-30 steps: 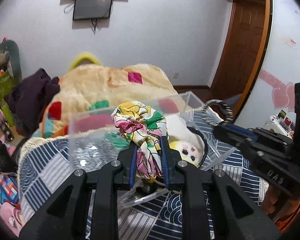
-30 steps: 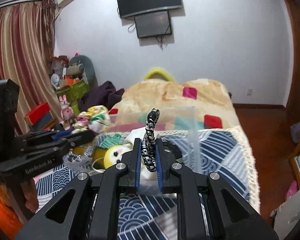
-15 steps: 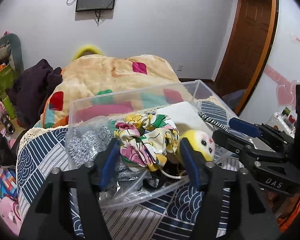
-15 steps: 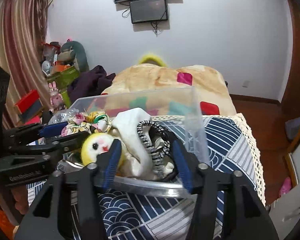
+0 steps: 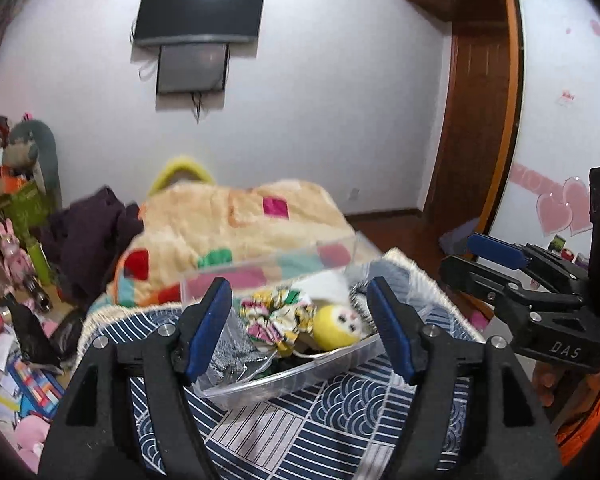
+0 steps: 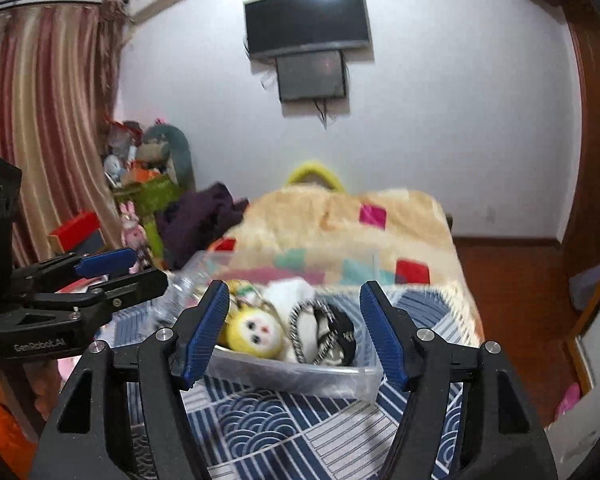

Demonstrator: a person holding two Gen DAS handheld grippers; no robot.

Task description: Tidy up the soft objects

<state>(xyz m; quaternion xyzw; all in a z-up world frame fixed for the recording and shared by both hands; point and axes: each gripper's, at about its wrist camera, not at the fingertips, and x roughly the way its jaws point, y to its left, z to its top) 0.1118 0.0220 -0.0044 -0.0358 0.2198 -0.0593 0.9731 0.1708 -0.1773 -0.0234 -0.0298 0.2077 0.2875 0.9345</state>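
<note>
Clear plastic bin (image 5: 300,376) sits on the blue-and-white patterned bedspread (image 5: 320,428), near the bed's foot. Inside: floral scrunchie (image 5: 278,316) at left, yellow plush face (image 5: 336,326) in the middle, black-and-white braided hair tie (image 6: 300,330) at right on a white cloth (image 6: 296,294). Left gripper (image 5: 300,336) spread wide, empty, hanging short of the bin. Right gripper (image 6: 296,334) same: wide, nothing between the pads. Neither touches the bin. Orange patchwork blanket (image 6: 340,220) behind it.
</note>
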